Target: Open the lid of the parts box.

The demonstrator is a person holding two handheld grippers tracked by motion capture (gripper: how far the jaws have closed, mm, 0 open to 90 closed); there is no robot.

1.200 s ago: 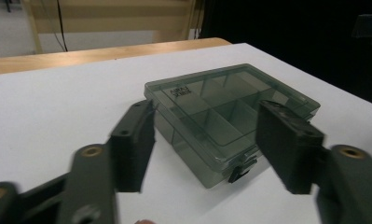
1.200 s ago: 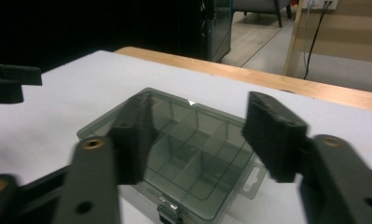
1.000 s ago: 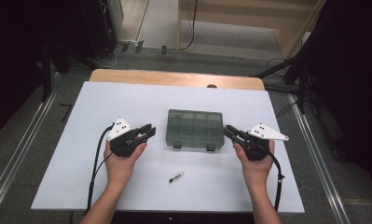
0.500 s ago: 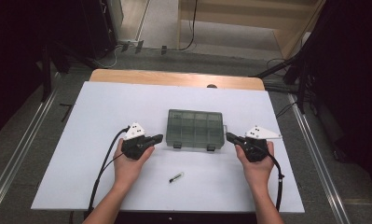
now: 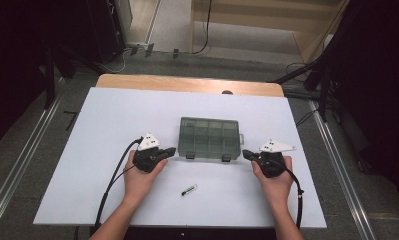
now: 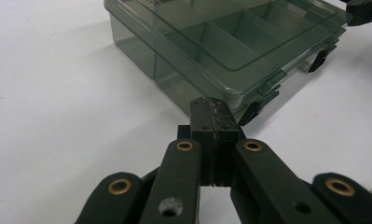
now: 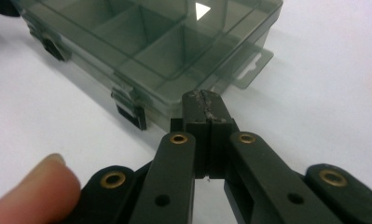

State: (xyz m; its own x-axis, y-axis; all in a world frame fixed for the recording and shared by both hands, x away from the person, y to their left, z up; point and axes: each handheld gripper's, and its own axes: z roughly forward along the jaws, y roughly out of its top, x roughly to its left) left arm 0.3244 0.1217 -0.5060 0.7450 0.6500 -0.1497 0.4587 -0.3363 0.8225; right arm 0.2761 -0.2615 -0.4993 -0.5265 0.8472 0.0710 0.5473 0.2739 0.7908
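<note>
Item: lidded compartment box [image 5: 209, 138], mid-counter [image 5: 87, 150], between your grippers. Left gripper [image 5: 169, 151], right gripper [image 5: 247, 153]: fingers pressed together, empty, at box's near corners. Risk: uneven push likely skews box. Small black pen-like piece [image 5: 189, 189] lies loose nearby.

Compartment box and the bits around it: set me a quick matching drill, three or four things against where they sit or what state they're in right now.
Things:
1. compartment box
2. left gripper
3. right gripper
4. small dark pen-like object

Places or states:
A. lying loose on the white table, nearer the person than the box
B. jaws shut, tips at the box's near right corner
C. lid closed, both front latches down, in the middle of the table
D. jaws shut, tips at the box's near left corner

Pairs: 1-C, 2-D, 3-B, 4-A
</note>
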